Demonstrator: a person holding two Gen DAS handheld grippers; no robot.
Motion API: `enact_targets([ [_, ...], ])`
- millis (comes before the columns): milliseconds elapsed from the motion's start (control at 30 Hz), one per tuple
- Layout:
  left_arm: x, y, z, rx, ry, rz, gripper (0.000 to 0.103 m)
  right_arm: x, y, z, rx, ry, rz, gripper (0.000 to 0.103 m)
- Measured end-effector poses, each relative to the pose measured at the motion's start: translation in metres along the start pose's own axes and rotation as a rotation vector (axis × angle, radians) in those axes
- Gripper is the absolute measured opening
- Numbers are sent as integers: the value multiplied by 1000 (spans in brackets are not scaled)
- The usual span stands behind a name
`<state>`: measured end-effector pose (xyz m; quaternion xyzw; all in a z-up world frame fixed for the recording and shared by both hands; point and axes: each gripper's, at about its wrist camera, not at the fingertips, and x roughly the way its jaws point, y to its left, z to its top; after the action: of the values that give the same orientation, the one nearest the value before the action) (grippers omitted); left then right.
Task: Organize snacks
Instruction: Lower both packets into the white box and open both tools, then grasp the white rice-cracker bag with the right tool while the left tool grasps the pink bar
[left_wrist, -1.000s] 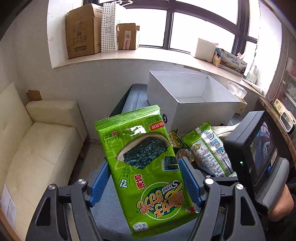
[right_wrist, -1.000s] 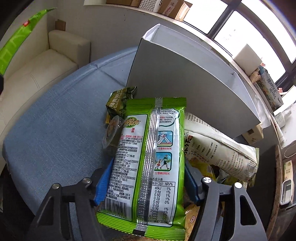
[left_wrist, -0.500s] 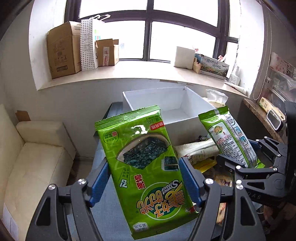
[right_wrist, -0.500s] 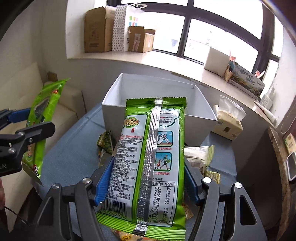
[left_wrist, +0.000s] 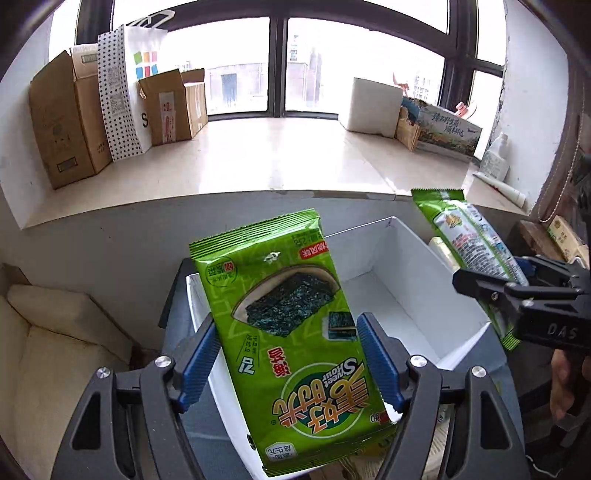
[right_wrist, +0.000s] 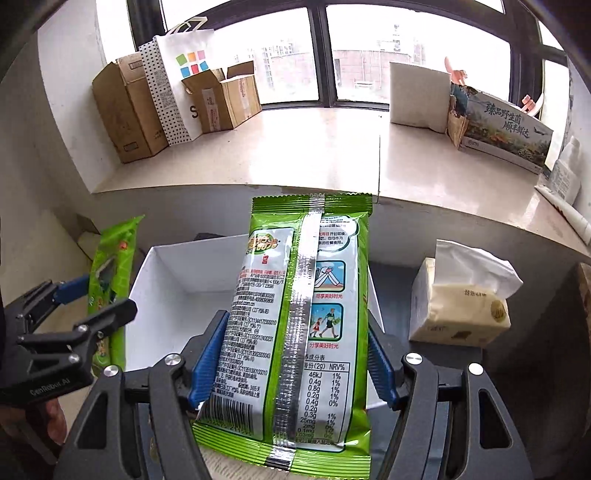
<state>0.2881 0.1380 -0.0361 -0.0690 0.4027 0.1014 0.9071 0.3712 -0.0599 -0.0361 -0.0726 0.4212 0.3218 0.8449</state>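
- Left gripper (left_wrist: 286, 363): blue pads on either side of a green seaweed snack packet (left_wrist: 291, 339), front face toward the camera and the print upside down. The jaws are opening at this moment, with the packet between them; both pads touch its side edges.
- The seaweed packet hangs tilted over the near left corner of the open white box (left_wrist: 391, 295). The part of the box floor that shows is bare.
- Right gripper (right_wrist: 297, 360): jaws clamped on a second green snack packet (right_wrist: 295, 325), back face to the camera, with a silver seam running down its middle and a nutrition table at the lower end. It stands roughly upright above the white box (right_wrist: 166, 295).
- From the right wrist view, the left gripper (right_wrist: 90, 312) shows at the left edge with its packet seen edge-on, just beside the box's left wall.
- From the left wrist view, the right gripper (left_wrist: 491, 280) sits at the right edge, its packet over the box's right side.
- A tissue pack (right_wrist: 461, 299) stands on the dark surface to the right of the box.
- Window ledge (left_wrist: 258, 162) behind: cardboard boxes (left_wrist: 70, 118) and a dotted paper bag (left_wrist: 125, 92) to the left, a white block (left_wrist: 375, 105) and a printed carton (left_wrist: 448, 131) to the right.
- A cream sofa (left_wrist: 44, 354) lies at the lower left.
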Motion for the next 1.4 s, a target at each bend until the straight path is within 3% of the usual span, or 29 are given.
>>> enact_targets([
  [67,21,3,4,-1,47,-8,87,16,-8,10,32,16,14,80],
  [100,27,4,3,-4,56,-24,100,23,-8,12,43,23,11,88],
  [133,29,6,2,-6,49,-43,103,28,-9,12,47,32,-7,100],
  [167,29,7,0,0,38,-52,103,32,-9,10,45,26,-32,103],
  [400,11,15,-24,-3,0,-105,103,7,-18,-4,85,-87,-44,103],
  [467,-7,16,-27,-2,-74,-118,103,-12,-18,-7,88,-150,-27,103],
  [667,-65,7,-35,29,-162,-138,103,-67,0,-23,11,-218,-52,103],
  [833,-116,-12,-73,129,-197,-132,103,-119,25,-73,-144,-305,-92,103],
  [967,-132,-18,-119,116,-152,-187,103,-131,40,-129,-204,-254,-56,103],
  [1167,-134,-24,-187,71,-73,-247,103,-110,51,-211,-247,-145,-43,103],
  [1267,-131,-28,-201,81,-51,-230,103,-90,56,-224,-326,-75,-60,103],
  [1400,-128,-21,-203,62,-51,-248,103,-71,75,-220,-582,-63,-124,103],
])
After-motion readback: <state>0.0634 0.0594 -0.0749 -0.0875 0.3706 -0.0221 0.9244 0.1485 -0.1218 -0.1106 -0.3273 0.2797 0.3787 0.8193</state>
